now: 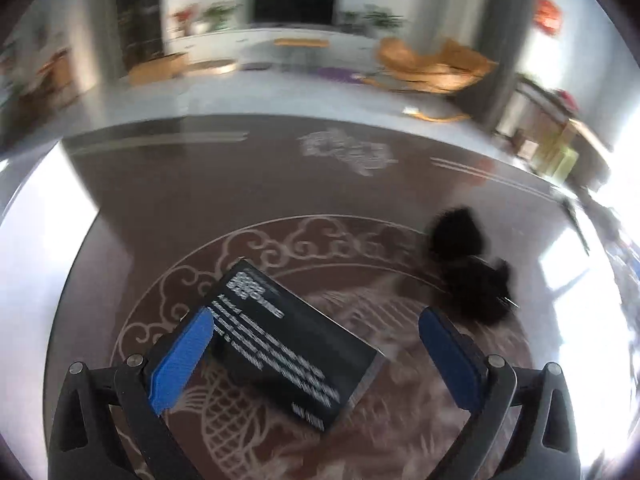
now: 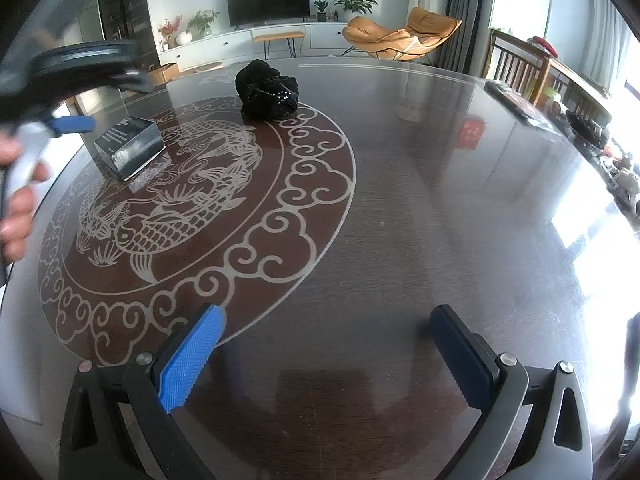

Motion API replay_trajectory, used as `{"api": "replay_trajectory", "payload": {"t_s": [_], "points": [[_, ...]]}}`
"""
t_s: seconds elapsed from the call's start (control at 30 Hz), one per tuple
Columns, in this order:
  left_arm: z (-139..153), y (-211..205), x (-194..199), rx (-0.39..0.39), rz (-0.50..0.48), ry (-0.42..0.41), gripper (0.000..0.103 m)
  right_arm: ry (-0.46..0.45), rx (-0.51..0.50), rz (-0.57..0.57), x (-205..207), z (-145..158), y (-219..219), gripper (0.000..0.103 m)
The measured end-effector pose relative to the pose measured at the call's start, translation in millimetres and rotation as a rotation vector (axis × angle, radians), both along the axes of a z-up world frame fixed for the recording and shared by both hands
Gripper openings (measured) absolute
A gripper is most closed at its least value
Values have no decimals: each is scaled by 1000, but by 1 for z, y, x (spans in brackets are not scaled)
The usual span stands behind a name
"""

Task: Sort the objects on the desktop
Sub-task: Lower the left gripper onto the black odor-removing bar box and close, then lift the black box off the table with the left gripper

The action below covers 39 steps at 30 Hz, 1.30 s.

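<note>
My left gripper hangs spread wide over the black box, which lies flat on the table inside the fish engraving, its left pad beside one edge. I judge this the approach to grasp: lower, then clamp across the box. Further right lies a black cloth bundle. My right gripper is released, empty.

A small black printed cardboard box lies on the dark glossy round table. A crumpled black cloth (perhaps sequinned) sits behind it, well apart.
</note>
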<state>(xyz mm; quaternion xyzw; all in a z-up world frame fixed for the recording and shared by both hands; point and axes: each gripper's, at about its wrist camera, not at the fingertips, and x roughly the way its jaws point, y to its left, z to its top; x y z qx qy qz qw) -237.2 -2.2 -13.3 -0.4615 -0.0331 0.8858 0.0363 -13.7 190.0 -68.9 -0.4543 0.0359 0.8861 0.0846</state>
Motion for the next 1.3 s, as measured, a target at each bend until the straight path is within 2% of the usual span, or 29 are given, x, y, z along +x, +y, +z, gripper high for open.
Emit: {"api": "replay_trajectory", "payload": {"t_s": [0.03,0.07,0.17,0.2,0.33,0.57,0.6,0.63,0.67,0.77,0.8,1.0,1.2,1.3], "points": [[-7,-1,-4,-7,45,-18,103,0,0,1,0,0,0,103],[-10,-1,-4,-48,94,-5,103,0,-1,0,0,0,0,103],[-20,-4,-1,-86,144,-11,103,0,0,1,0,0,0,103],[-24,-5,1,-67,143,-24,103,0,0,1,0,0,0,103],[-39,-29,-2,114,109,-64,103,1,-2,5,0,0,0,103],[-40,-29,-8,101,31,-60,102,0,2,2,-1,0,0,103],[-40,-30,-6,112,13,-45,97,0,2,3,-1,0,0,103],[-38,-30,-3,115,0,-31,85,0,2,2,-1,0,0,103],[-36,-30,0,101,-9,-16,78,0,1,2,-1,0,0,103],[-30,-26,14,56,-76,46,62,0,2,2,-1,0,0,103],[-29,-25,20,34,-105,62,61,0,1,3,-1,0,0,103],[-32,-34,61,-37,-257,88,58,0,2,2,-1,0,0,103],[-34,-49,80,-41,-331,58,59,0,2,2,-1,0,0,103],[-35,-46,71,-64,-335,38,77,0,2,2,-1,0,0,103]]}}
